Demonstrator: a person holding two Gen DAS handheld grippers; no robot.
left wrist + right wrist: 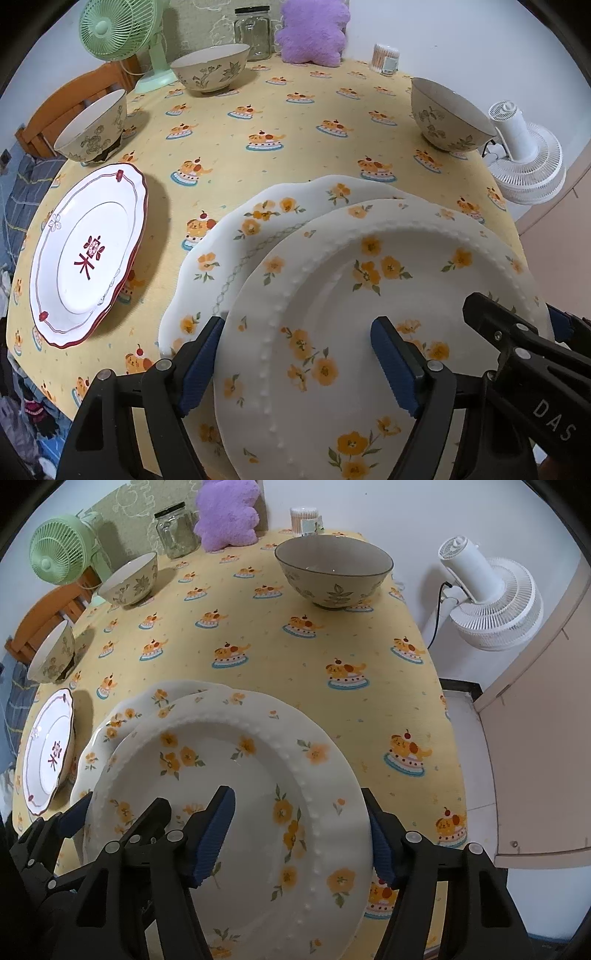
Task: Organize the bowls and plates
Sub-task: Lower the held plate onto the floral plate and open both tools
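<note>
- Grippers first: your left gripper [299, 363] straddles the left rim of the top plate [388, 295], one pad outside the edge and one over the plate's face. Your right gripper [301, 836] straddles the right rim the same way.
- Both sets of jaws stand spread; whether any pad actually presses the rim I cannot tell, so treat the plate as unsecured.
- That plate sits on a larger flowered plate [229, 236], offset toward you and to the right.
- Judging by the overhang, nudge it back evenly with both sides, keeping it flat, until the rims line up.
- Left of the pair lies the red-edged plate [88, 254].
- Three bowls [334, 572] stand apart farther back on the tablecloth [295, 122], not yet gathered.
</note>
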